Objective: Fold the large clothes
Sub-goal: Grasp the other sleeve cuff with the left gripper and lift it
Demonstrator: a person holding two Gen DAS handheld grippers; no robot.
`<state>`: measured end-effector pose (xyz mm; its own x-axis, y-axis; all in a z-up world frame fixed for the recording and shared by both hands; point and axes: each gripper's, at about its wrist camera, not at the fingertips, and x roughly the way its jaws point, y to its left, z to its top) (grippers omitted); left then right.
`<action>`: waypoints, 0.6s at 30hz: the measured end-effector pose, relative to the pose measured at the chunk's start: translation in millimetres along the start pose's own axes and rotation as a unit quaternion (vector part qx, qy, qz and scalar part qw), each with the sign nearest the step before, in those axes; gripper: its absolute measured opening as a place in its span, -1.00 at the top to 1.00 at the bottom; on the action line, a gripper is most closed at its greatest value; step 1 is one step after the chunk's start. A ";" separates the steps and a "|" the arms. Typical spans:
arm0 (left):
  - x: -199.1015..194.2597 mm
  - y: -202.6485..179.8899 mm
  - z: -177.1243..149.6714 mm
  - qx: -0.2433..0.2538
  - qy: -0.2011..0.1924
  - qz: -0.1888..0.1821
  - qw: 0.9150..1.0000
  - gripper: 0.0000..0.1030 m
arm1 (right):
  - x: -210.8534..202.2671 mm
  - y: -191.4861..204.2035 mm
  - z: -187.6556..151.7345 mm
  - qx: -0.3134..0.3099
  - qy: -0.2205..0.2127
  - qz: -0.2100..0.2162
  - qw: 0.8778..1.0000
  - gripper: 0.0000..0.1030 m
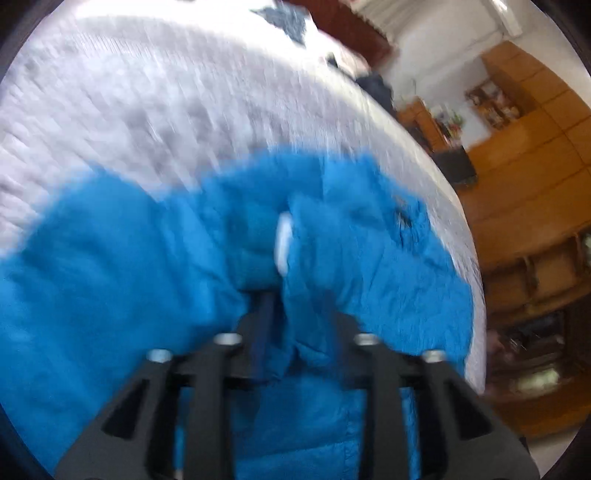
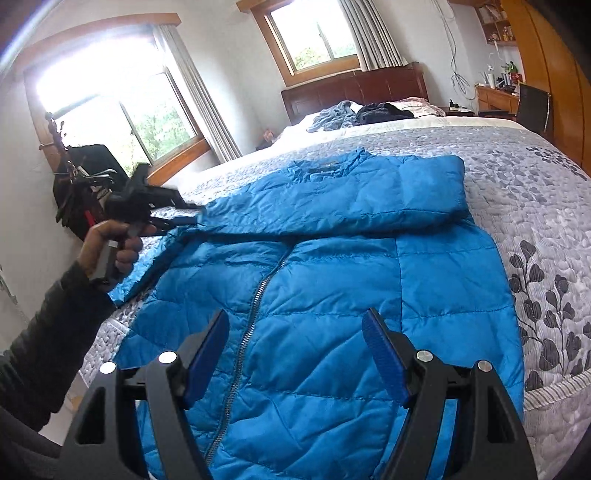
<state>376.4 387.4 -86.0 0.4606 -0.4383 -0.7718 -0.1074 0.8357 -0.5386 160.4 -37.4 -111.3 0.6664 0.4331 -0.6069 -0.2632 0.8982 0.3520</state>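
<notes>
A bright blue quilted puffer jacket [image 2: 314,295] lies zipper-up on the grey leaf-patterned quilted bedspread [image 2: 535,206], one sleeve folded across its chest. A dark patch near its collar is too small to read. The left gripper [image 2: 184,214] is clamped on the far-left sleeve cuff. The right gripper [image 2: 295,354] hovers spread wide above the near hem, holding nothing.

It is a home bedroom. A bed [image 2: 517,177] with a wooden headboard [image 2: 354,88] stands under curtained windows [image 2: 314,33]. A desk [image 2: 495,98] stands beside it.
</notes>
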 end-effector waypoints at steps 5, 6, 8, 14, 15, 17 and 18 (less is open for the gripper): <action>-27.1 -38.2 6.3 0.024 -0.036 -0.083 0.996 -0.30 | 3.0 8.9 2.2 0.003 -0.002 0.017 1.000 -0.46; -17.7 -45.9 6.5 0.031 -0.022 -0.093 0.995 -0.30 | 3.5 10.9 2.3 0.002 -0.002 0.018 1.000 -0.46; 9.9 -51.6 5.1 0.034 0.007 -0.094 0.995 -0.25 | 3.6 14.6 1.3 0.001 -0.002 0.020 1.000 -0.46; 58.4 -12.0 2.0 -0.005 0.035 -0.023 0.999 0.43 | -4.0 9.7 -0.7 0.008 -0.003 0.009 1.000 -0.46; 56.5 -9.0 0.4 -0.006 0.036 -0.029 0.999 0.43 | -4.6 8.2 -0.6 0.010 -0.002 0.007 1.000 -0.46; 32.2 -8.2 -5.3 -0.008 0.029 -0.051 0.998 0.17 | -4.0 6.1 0.4 0.013 0.001 0.009 1.000 -0.46; 19.9 -4.2 -7.0 -0.005 0.015 -0.058 0.998 -0.30 | -3.5 7.4 1.1 0.012 0.002 0.012 1.000 -0.46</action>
<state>379.8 372.8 -101.5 0.4444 -0.5422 -0.7131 -0.0635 0.7750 -0.6288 156.9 -32.4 -105.8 0.6568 0.4549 -0.6014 -0.2616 0.8855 0.3841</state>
